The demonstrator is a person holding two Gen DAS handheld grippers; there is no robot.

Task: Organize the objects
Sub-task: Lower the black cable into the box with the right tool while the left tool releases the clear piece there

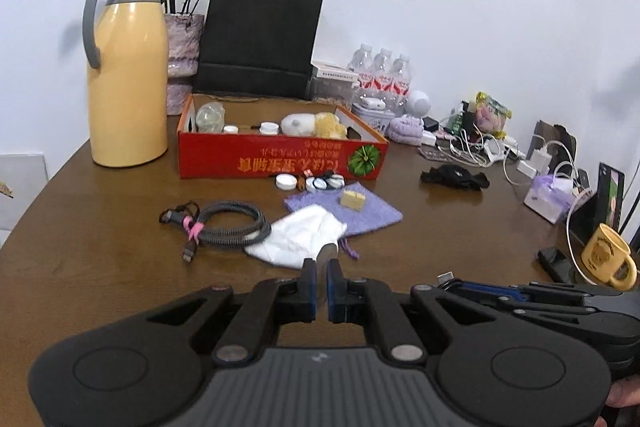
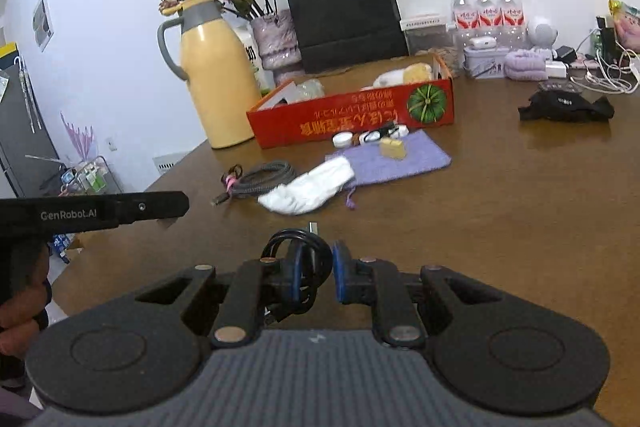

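The red box (image 1: 280,157) at frame centre is partly filled; the grey cable (image 1: 232,225), white cloth (image 1: 298,239) and purple pouch (image 1: 362,213) remain outside. The left gripper (image 1: 320,291) is closed and empty; the right gripper (image 2: 316,275) clamps a black cable (image 2: 298,253).

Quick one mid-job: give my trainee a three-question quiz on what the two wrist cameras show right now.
1. True or false: the right gripper is empty.
2. What lies on the purple pouch? A) a small yellow block B) a water bottle C) the mug
3. Fill in: the left gripper is ____, with nothing between its pads.

Key:
1. False; it is shut on a coiled black cable.
2. A; the yellow block sits on the pouch, in front of the red box.
3. Shut.
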